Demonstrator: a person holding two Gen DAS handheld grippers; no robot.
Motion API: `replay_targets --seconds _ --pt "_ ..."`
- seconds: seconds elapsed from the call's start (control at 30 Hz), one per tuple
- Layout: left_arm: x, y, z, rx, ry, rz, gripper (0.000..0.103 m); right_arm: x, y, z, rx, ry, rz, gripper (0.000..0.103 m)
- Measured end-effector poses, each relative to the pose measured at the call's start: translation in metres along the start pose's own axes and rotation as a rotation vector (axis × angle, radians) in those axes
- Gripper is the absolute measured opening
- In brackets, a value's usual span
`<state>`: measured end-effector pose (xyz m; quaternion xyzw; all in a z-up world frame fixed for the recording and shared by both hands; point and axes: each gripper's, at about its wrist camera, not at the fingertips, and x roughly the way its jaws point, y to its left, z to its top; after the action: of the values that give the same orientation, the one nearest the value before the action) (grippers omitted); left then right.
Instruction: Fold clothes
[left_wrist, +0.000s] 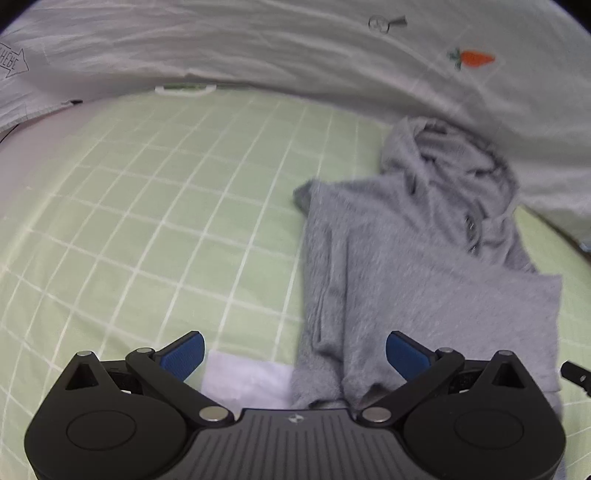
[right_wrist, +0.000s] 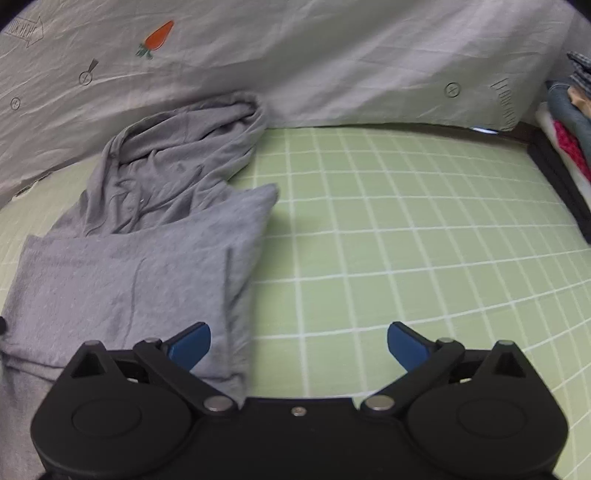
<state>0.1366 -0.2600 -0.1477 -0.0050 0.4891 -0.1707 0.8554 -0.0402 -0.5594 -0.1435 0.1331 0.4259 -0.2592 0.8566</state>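
A grey hooded garment (left_wrist: 417, 258) lies partly folded on a green checked sheet (left_wrist: 166, 221), its hood bunched at the far end. My left gripper (left_wrist: 295, 354) is open and empty, over the garment's near left edge. In the right wrist view the same garment (right_wrist: 140, 251) lies at left, hood (right_wrist: 192, 144) toward the back. My right gripper (right_wrist: 299, 343) is open and empty, over the garment's near right edge, its left finger above the cloth.
A white quilt with a carrot print (left_wrist: 476, 59) is heaped along the back (right_wrist: 332, 66). A stack of folded clothes (right_wrist: 569, 122) sits at the far right. A white patch (left_wrist: 247, 376) lies by the left gripper. Bare sheet (right_wrist: 406, 240) spreads right.
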Motion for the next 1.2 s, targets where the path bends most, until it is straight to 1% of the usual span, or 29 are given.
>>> replay_targets --seconds 0.07,0.17,0.33,0.47,0.63,0.73,0.83,0.9,0.97,1.03,1.07,1.13,1.2 --pt "-0.002 -0.001 0.01 0.0 -0.036 -0.006 0.103 0.001 -0.007 0.007 0.007 -0.014 -0.015 0.103" --pt "-0.006 -0.002 0.026 0.0 -0.089 -0.016 0.103 0.005 -0.015 0.023 0.026 -0.032 -0.011 0.103" --pt "0.017 -0.021 0.071 0.058 -0.121 0.016 0.103 0.027 -0.013 0.06 -0.012 -0.054 -0.028 0.103" --pt "0.045 -0.041 0.111 0.129 -0.141 -0.002 0.103 0.053 -0.008 0.096 -0.021 -0.075 -0.034 0.103" --pt "0.093 -0.063 0.158 0.229 -0.139 -0.058 0.103 0.099 0.002 0.139 -0.037 -0.079 -0.034 0.103" --pt "0.12 -0.081 0.181 0.291 -0.159 -0.088 0.103 0.121 0.008 0.162 -0.028 -0.101 -0.018 0.103" --pt "0.15 -0.097 0.199 0.308 -0.167 -0.063 0.103 0.141 0.012 0.183 0.007 -0.131 0.007 0.103" --pt "0.168 -0.104 0.205 0.344 -0.159 -0.054 0.103 0.153 0.014 0.195 0.036 -0.149 0.027 0.103" --pt "0.181 -0.109 0.207 0.376 -0.17 -0.005 0.103 0.167 0.02 0.201 0.02 -0.138 0.023 0.103" --pt "0.188 -0.107 0.208 0.357 -0.18 0.047 0.103 0.181 0.026 0.204 -0.031 -0.115 -0.016 0.103" --pt "0.188 -0.103 0.208 0.33 -0.19 0.057 0.103 0.186 0.028 0.204 -0.055 -0.102 -0.047 0.103" --pt "0.178 -0.091 0.208 0.256 -0.218 0.054 0.103 0.19 0.028 0.202 -0.08 -0.094 -0.112 0.103" --pt "0.167 -0.08 0.207 0.192 -0.248 0.051 0.103 0.184 0.023 0.2 -0.085 -0.102 -0.146 0.103"
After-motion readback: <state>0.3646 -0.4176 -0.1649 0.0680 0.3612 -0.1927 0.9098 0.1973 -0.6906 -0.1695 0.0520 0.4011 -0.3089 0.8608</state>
